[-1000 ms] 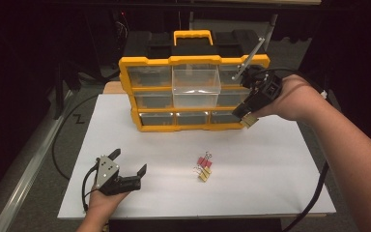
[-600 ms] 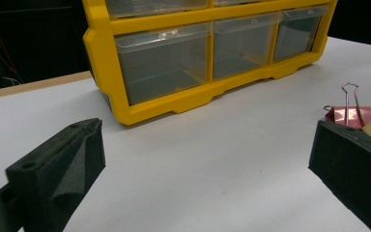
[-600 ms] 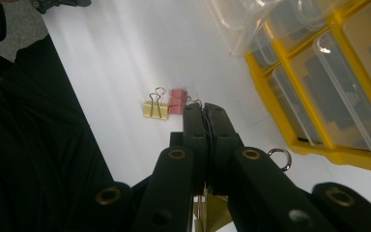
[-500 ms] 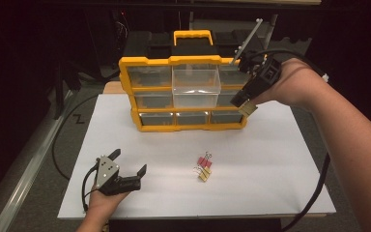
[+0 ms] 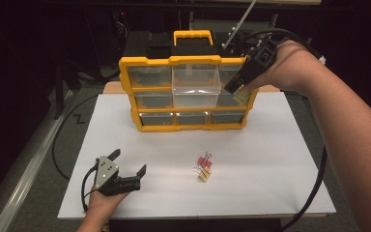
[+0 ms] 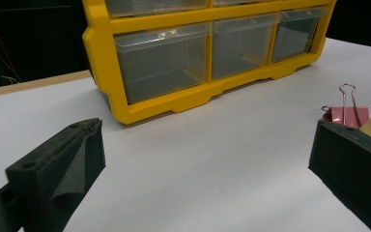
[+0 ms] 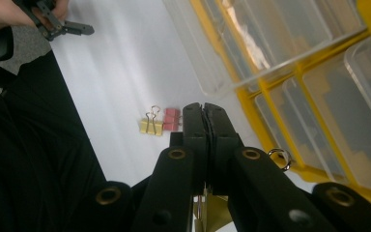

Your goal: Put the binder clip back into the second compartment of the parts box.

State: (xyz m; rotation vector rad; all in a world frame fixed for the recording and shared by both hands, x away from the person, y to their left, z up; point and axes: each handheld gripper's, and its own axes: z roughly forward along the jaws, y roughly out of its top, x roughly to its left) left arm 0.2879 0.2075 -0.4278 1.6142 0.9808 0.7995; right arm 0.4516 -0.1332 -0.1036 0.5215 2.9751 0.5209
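Binder clip: yellow, pinched in my right gripper, held in the air at the right end of the organiser, just beside the pulled-out clear drawer in its upper row.
Handling: I judged it light and stiff, sprung steel, with smooth painted faces that could slip; the wire loops looked floppy, so the flat body was the place to pinch.
Right gripper: jaws were pressed together in the right gripper view, with yellow metal and a wire loop showing under them.
Left gripper: jaws were spread wide, nothing between them, resting low near the front left corner of the white worktop.
Clips on worktop: two, one red and one yellow, touching, near the middle toward the front edge.
Clip count: three in all, counting the one I held.
Organiser count: one, at the back edge; one drawer open. I couldn't tell what was in it.
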